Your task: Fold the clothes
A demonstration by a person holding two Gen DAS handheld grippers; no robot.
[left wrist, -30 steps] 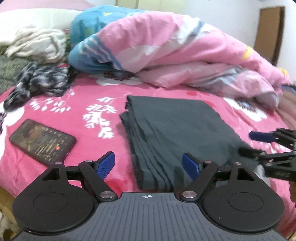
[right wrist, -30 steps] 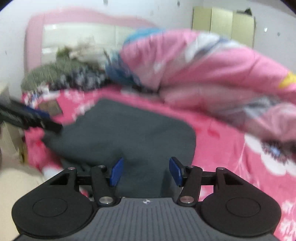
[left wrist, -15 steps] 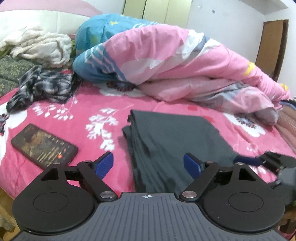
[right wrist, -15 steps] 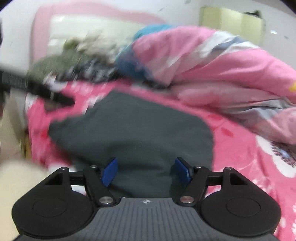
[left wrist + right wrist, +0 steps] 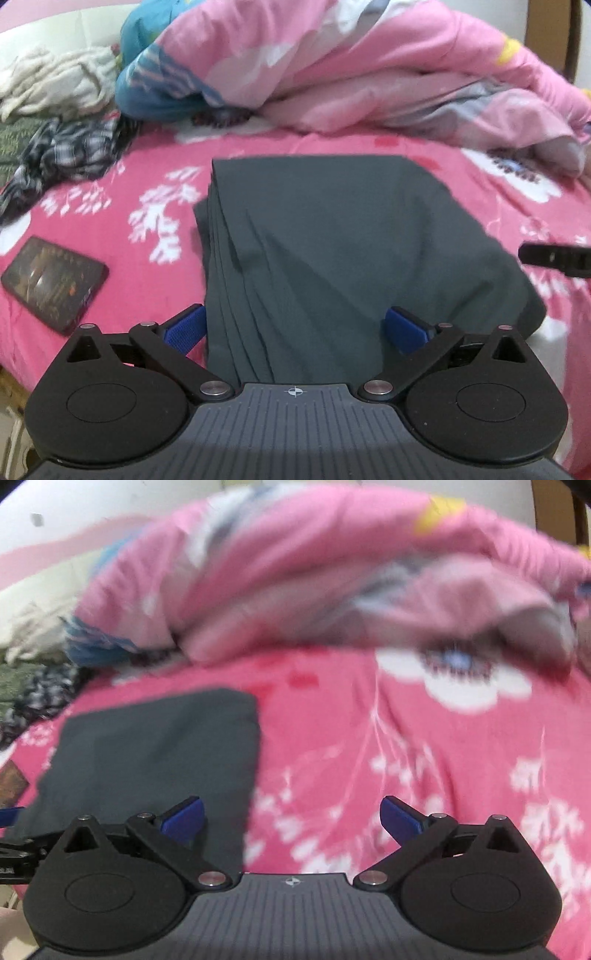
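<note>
Left wrist view showed your dark grey garment [image 5: 332,240] lying on the pink bedsheet [image 5: 155,177] as a flat layered rectangle, already folded several times. Your left gripper [image 5: 295,330] and right gripper [image 5: 291,818] both stood wide, holding nothing. Whether another fold remained, you couldn't tell.

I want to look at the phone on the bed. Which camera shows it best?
The left wrist view: the flat dark rectangular phone lies whole and sharp on the pink floral bedsheet. The right wrist view shows only a blurry corner at its left edge.
</note>
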